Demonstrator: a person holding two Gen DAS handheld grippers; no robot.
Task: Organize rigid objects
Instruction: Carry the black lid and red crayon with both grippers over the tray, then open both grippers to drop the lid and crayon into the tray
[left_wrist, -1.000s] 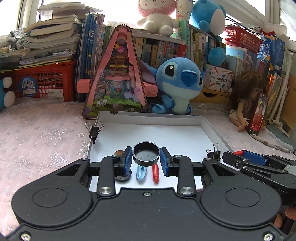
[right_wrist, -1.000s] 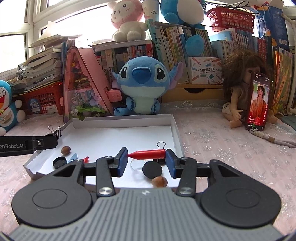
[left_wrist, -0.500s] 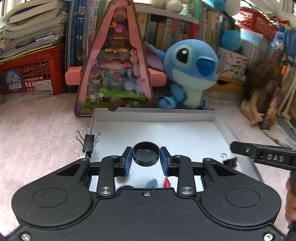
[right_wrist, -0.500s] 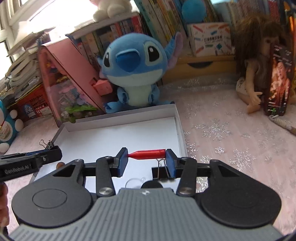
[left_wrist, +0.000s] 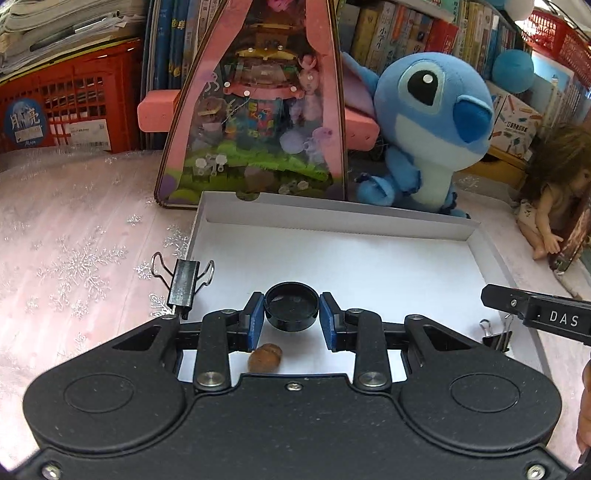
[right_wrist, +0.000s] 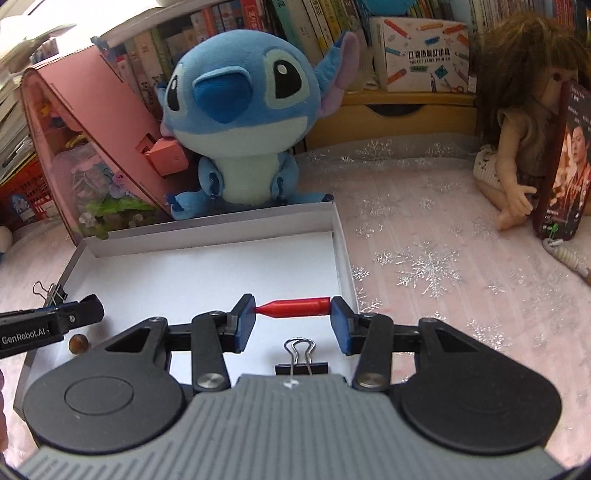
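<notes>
- Left gripper: blue pads clamped on a round black cap, open side up, gripped at its two sides. Cap sits over the near part of the white tray; contact with the tray floor cannot be told.
- Right gripper: clenched end to end on a red pen cap, tapered tip against the left pad, flat end against the right pad. Held horizontally over the tray's near right corner, just inside the right wall.
- Below the left gripper: a brown nut lies on the tray floor, near the left finger.
- Black binder clip clipped upright on the tray's left wall; a second binder clip on the near edge by the right gripper.
- Writing on tools: "DAS" on the right gripper's side in the left view; "GenRobot.AI" on the left gripper's side in the right view.
- Beyond the tray's far wall: blue plush toy and a pink triangular dollhouse, both just behind the tray.
- Right of tray, on the pink snowflake-print cloth: a doll with a phone leaning on it, screen showing a face.
- Back shelf: white box printed "POCKET LABEL PRINTER" under Chinese characters; red crate at left with a blue round sticker, text not legible.
</notes>
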